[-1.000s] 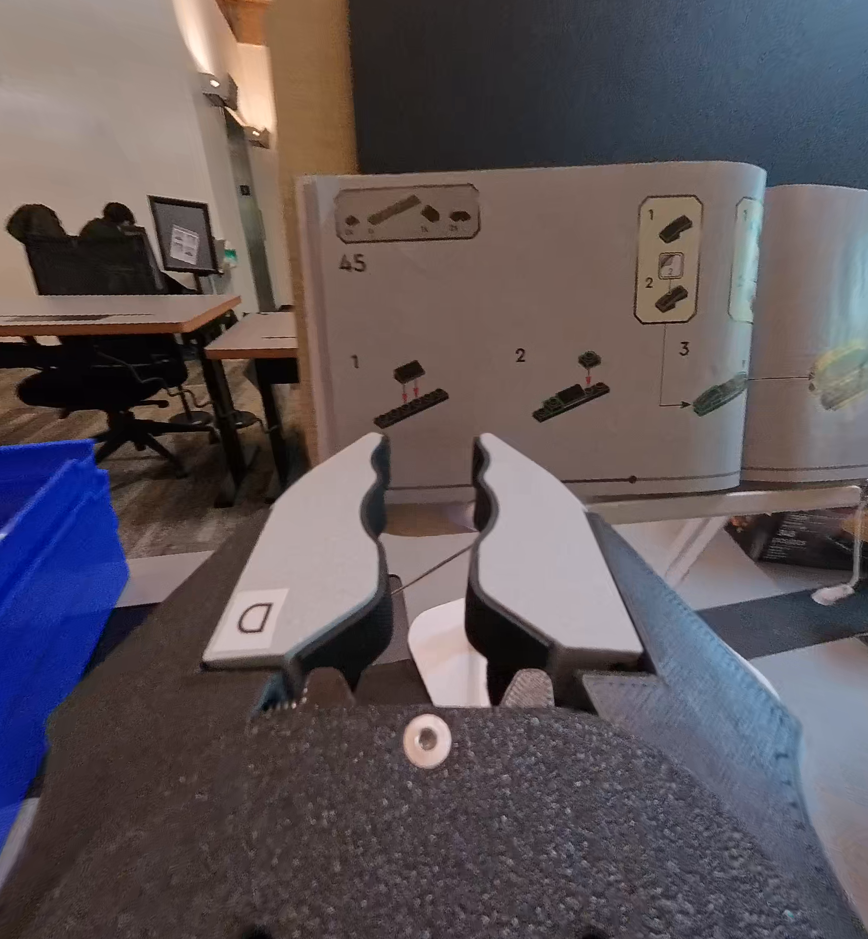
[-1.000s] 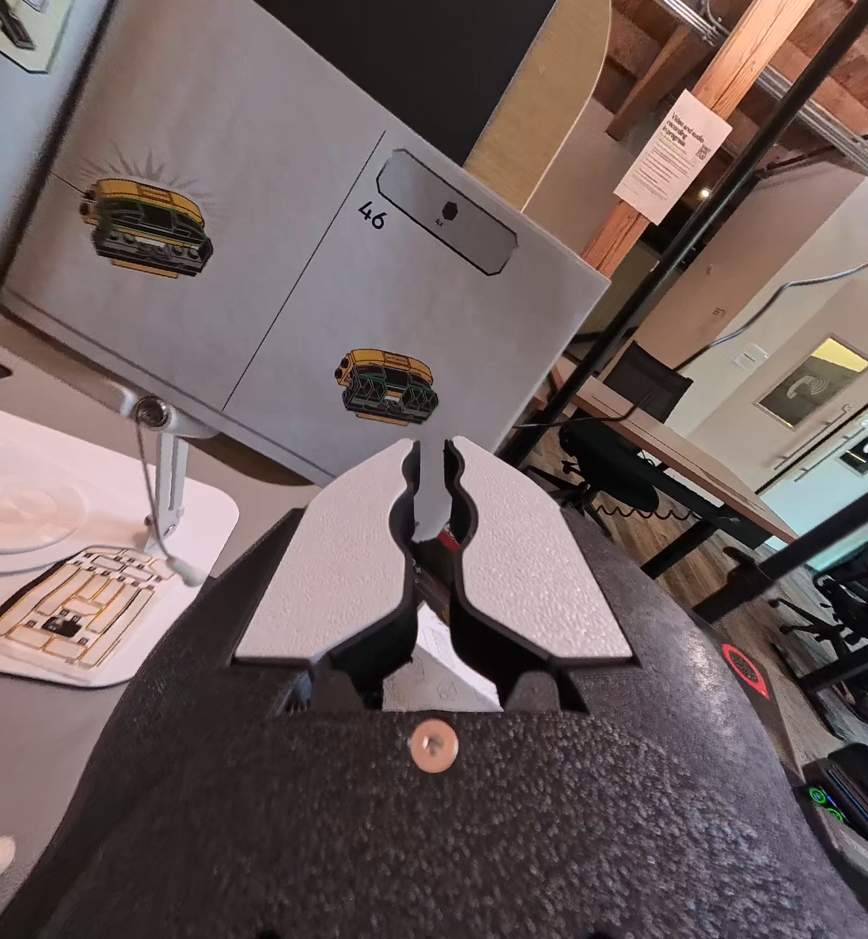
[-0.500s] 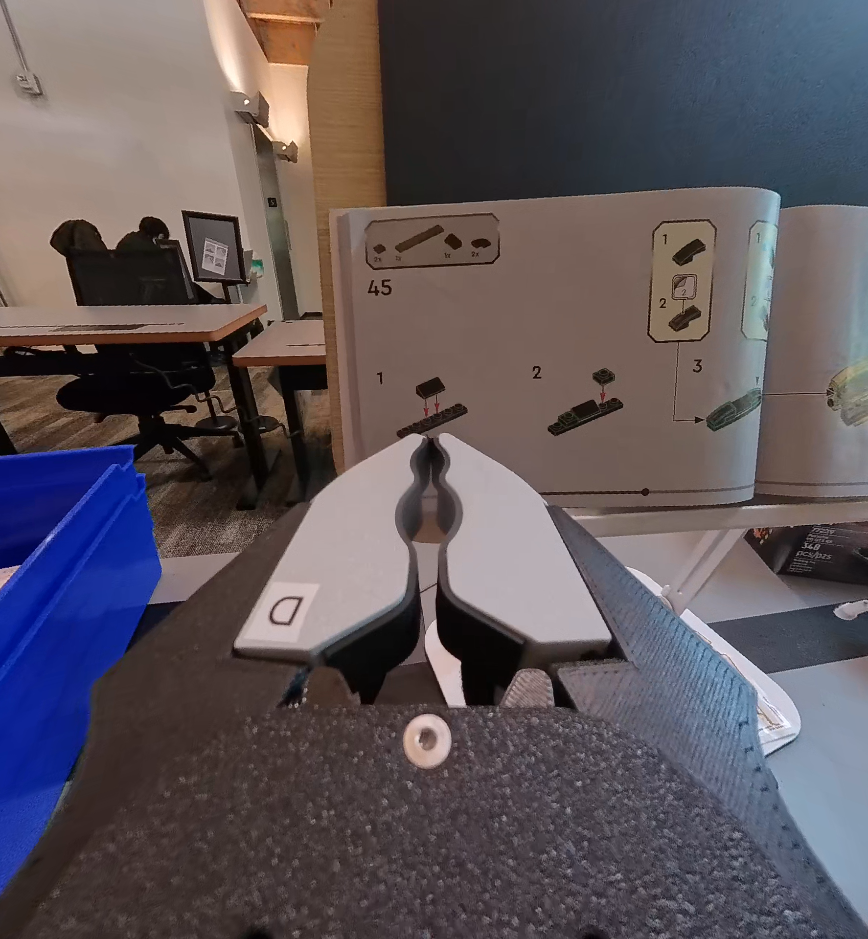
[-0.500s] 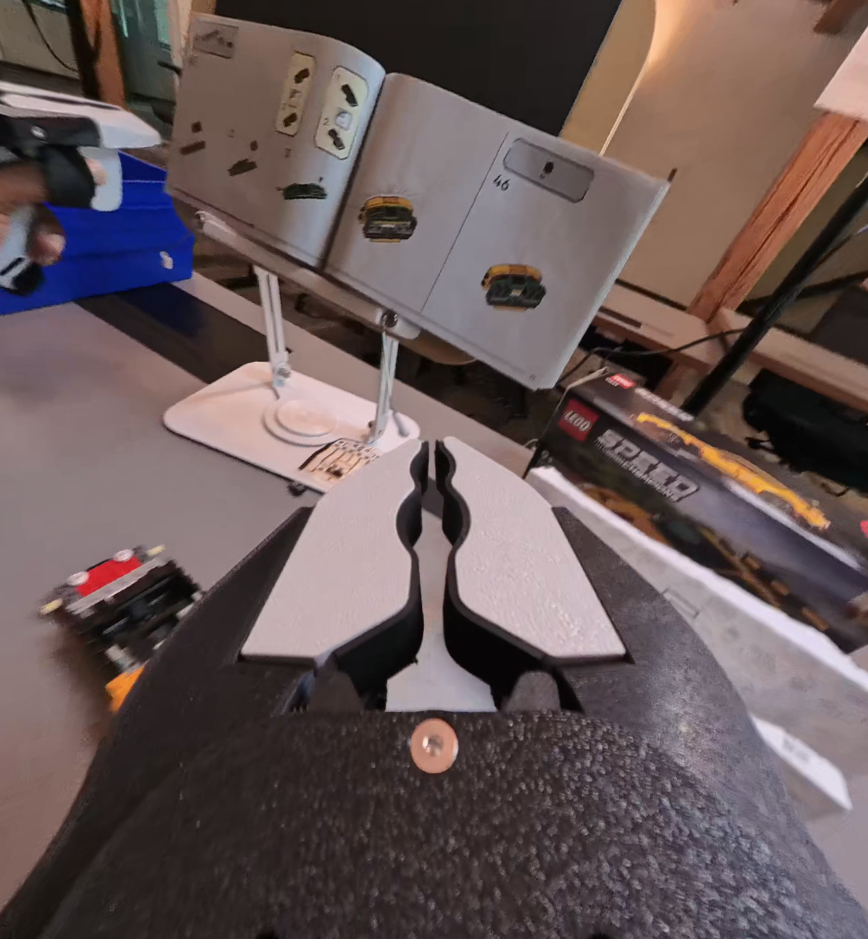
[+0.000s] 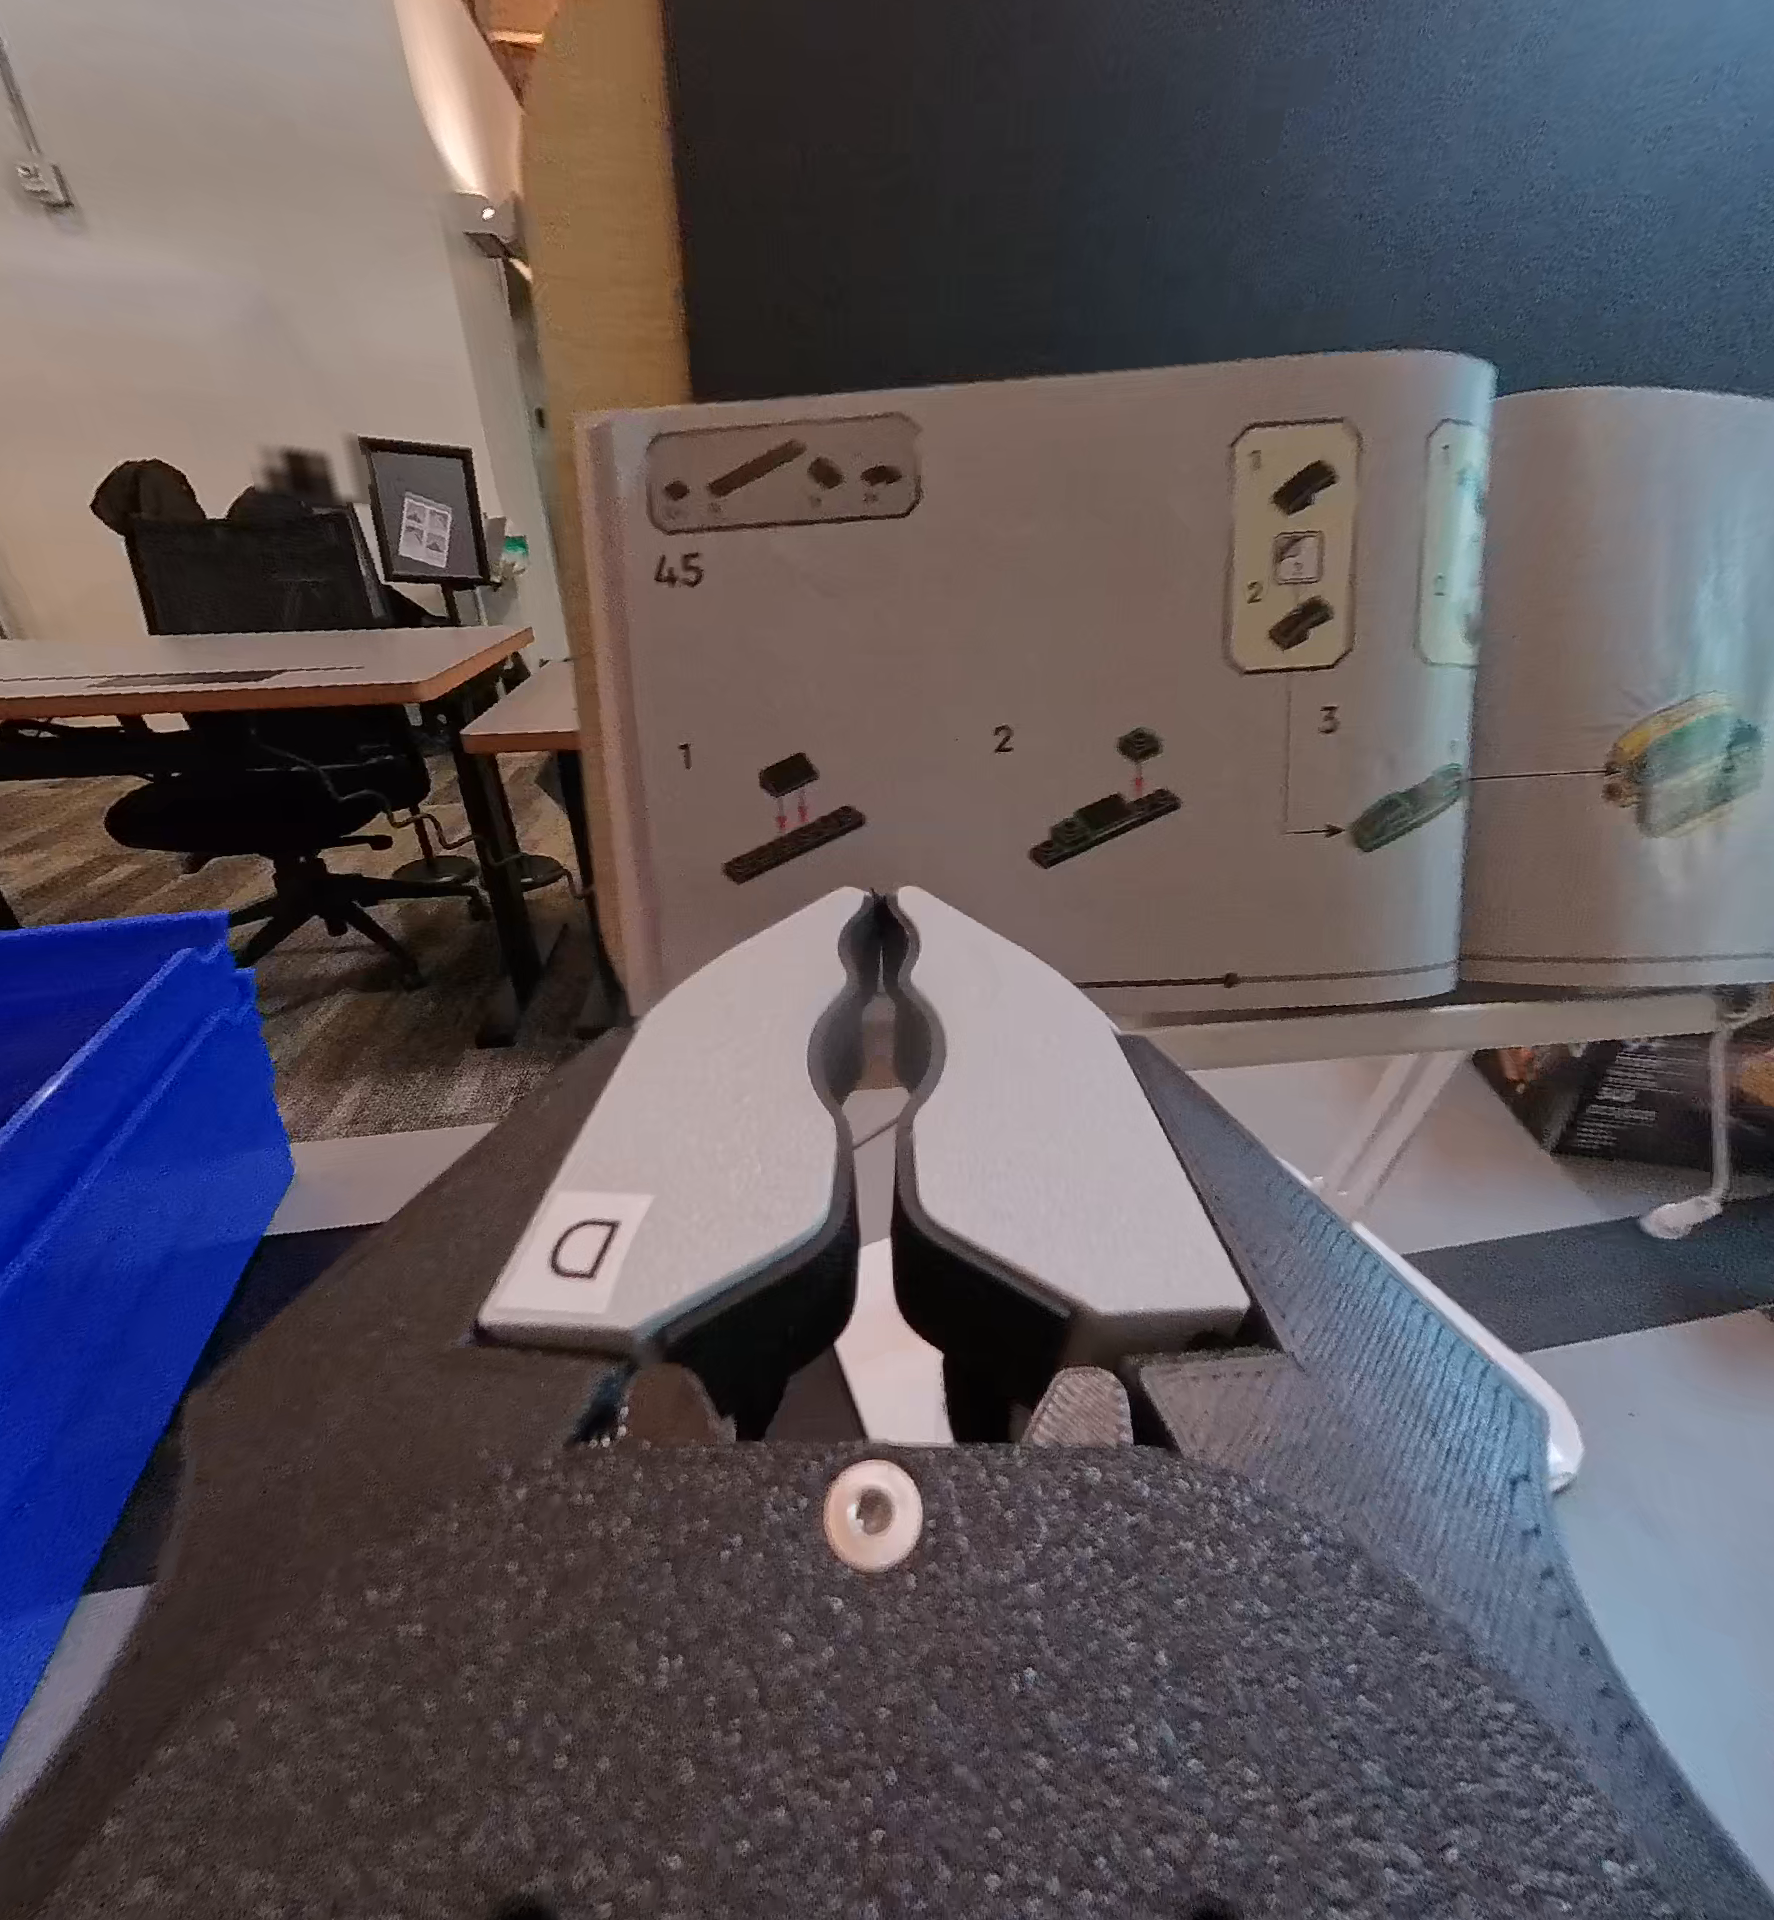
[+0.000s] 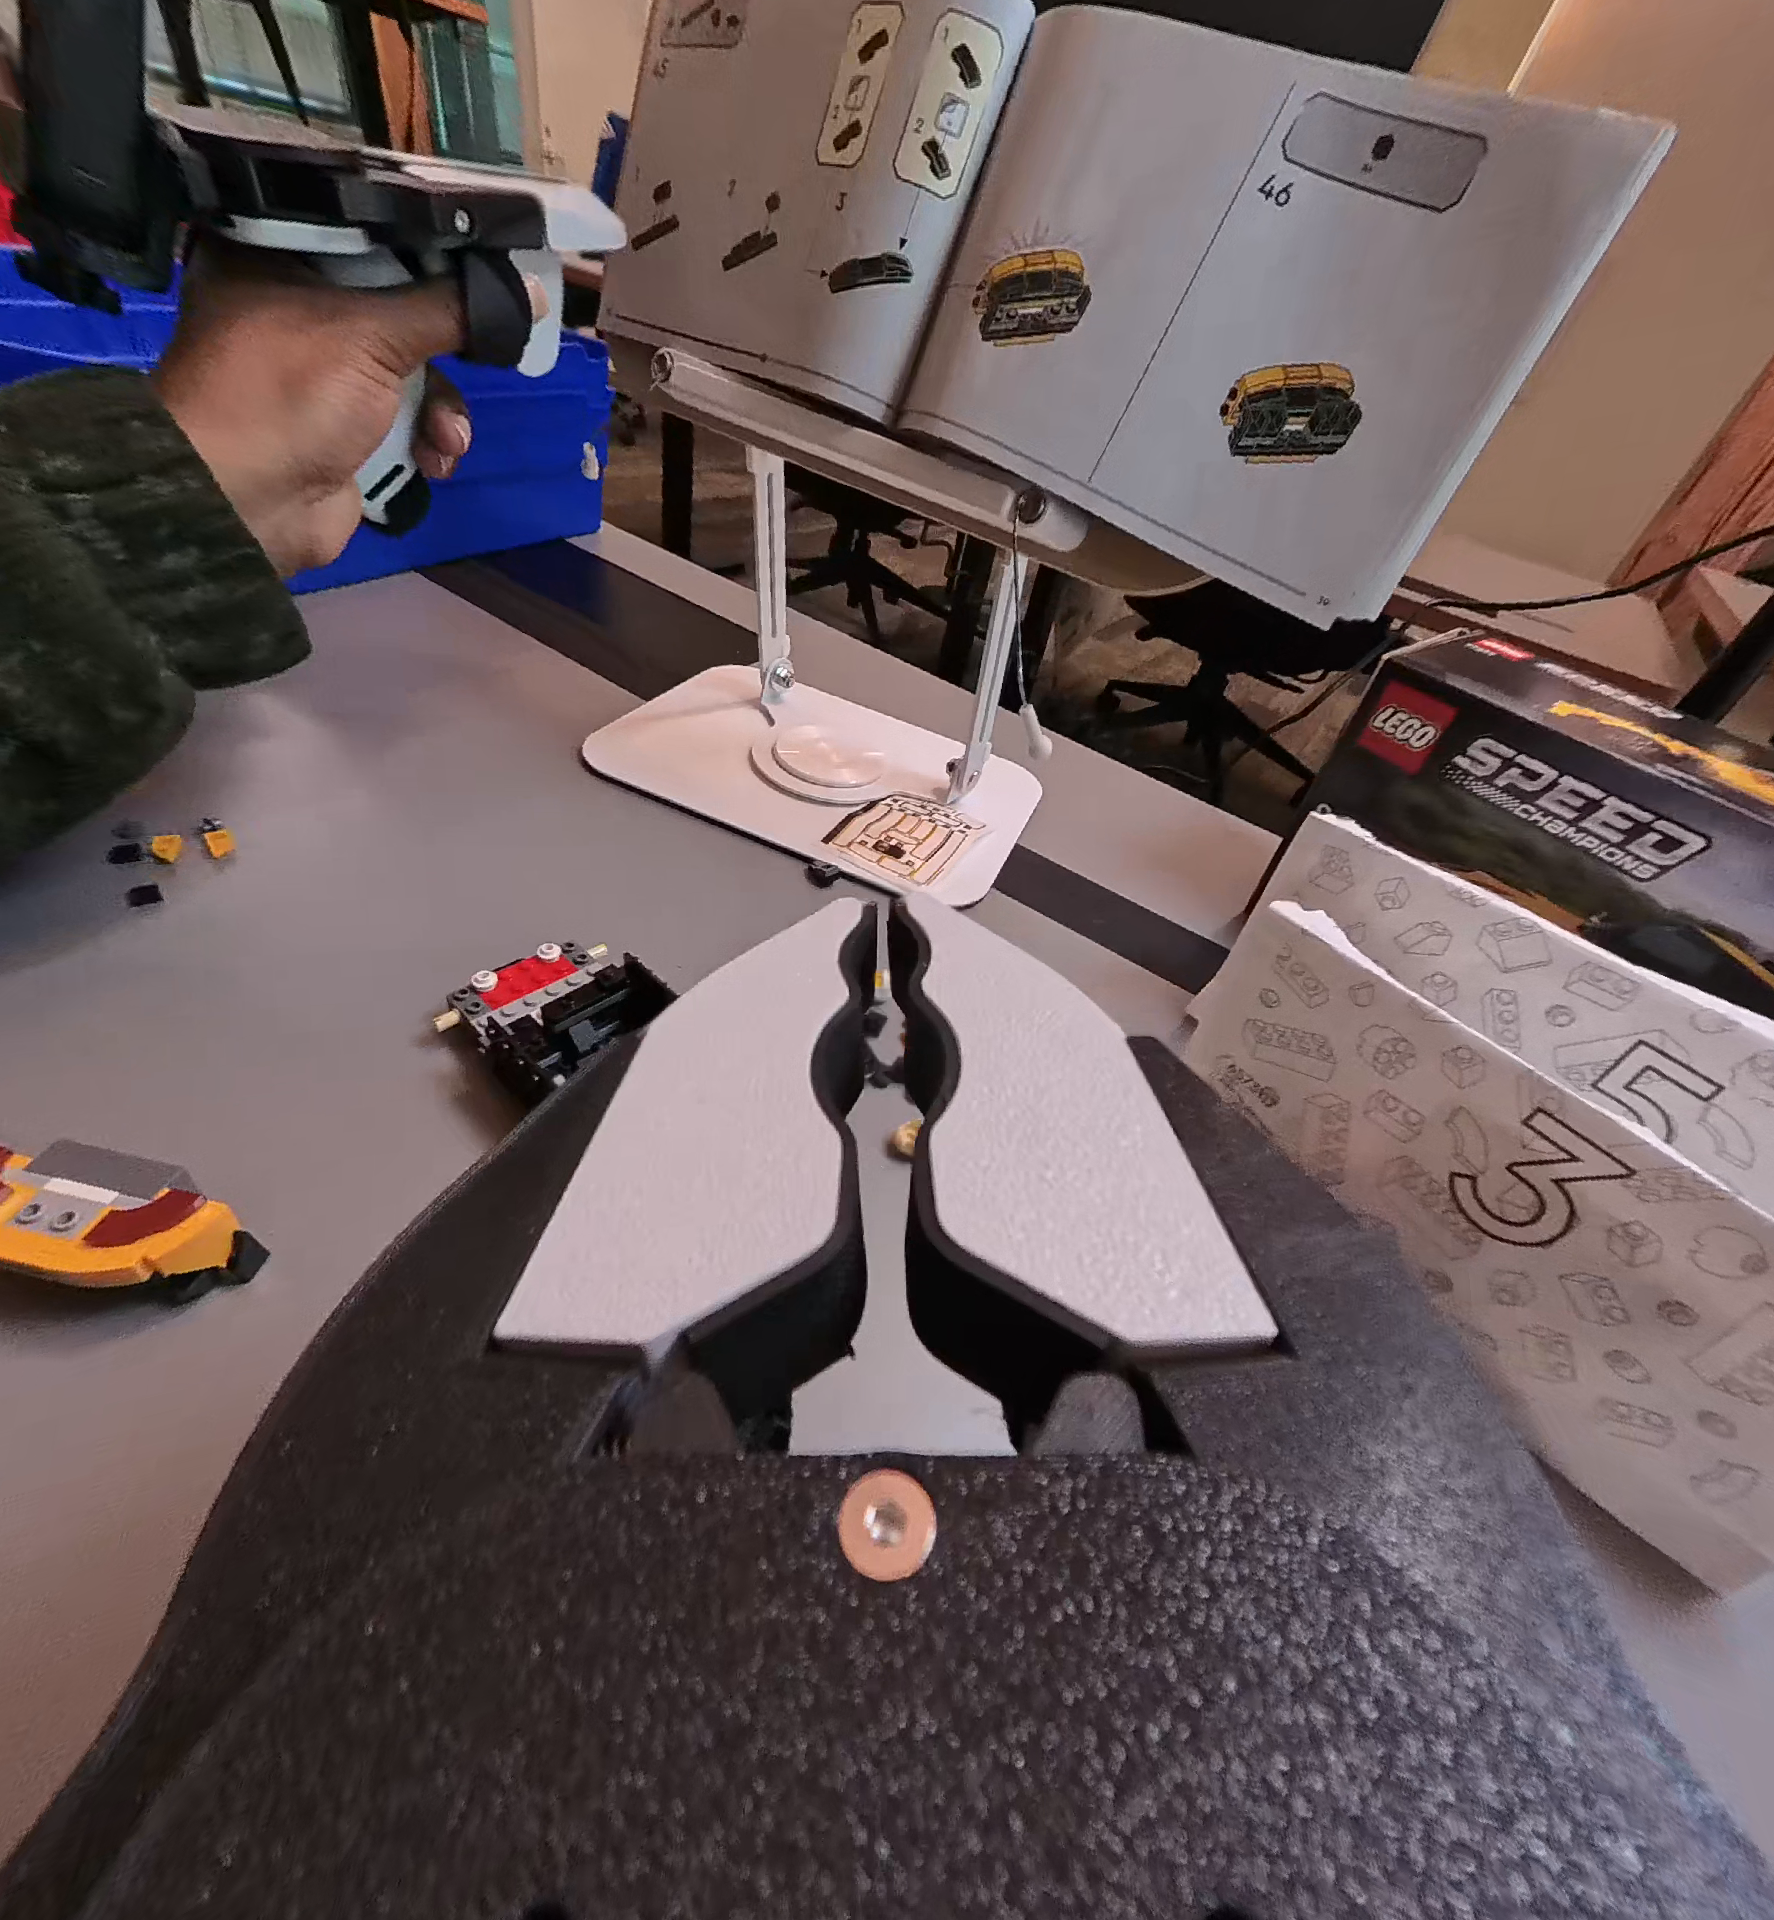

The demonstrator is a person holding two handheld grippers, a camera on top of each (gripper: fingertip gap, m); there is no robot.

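Note:
My left gripper [image 5: 879, 896] is shut, its fingertips touching with nothing between them. It is held in the air in front of an open instruction booklet [image 5: 1070, 675] on a white stand. In the right wrist view a hand holds it at the upper left [image 6: 582, 223], above the grey table [image 6: 395, 727]. My right gripper [image 6: 881, 906] is shut with nothing in it, above the table and short of the stand's base [image 6: 696, 748]. A black and red brick chassis [image 6: 550, 1003] lies just left of its fingers. A yellow brick car part [image 6: 72, 1210] lies farther left. Small dark pieces [image 6: 878, 1049] show under the fingers.
A blue bin [image 5: 83, 1195] stands at the left. A sticker sheet [image 6: 909, 836] lies on the stand's base. Two patterned white paper bags [image 6: 1537, 1143] and a dark set box [image 6: 1589, 790] stand at the right. Several tiny loose pieces [image 6: 171, 847] lie near the sleeve. Tip to tip, the grippers are about 35 cm apart.
My left gripper's fingers came together on air a second ago and stay shut. My right gripper narrowed to shut and swung back from the booklet, down toward the table.

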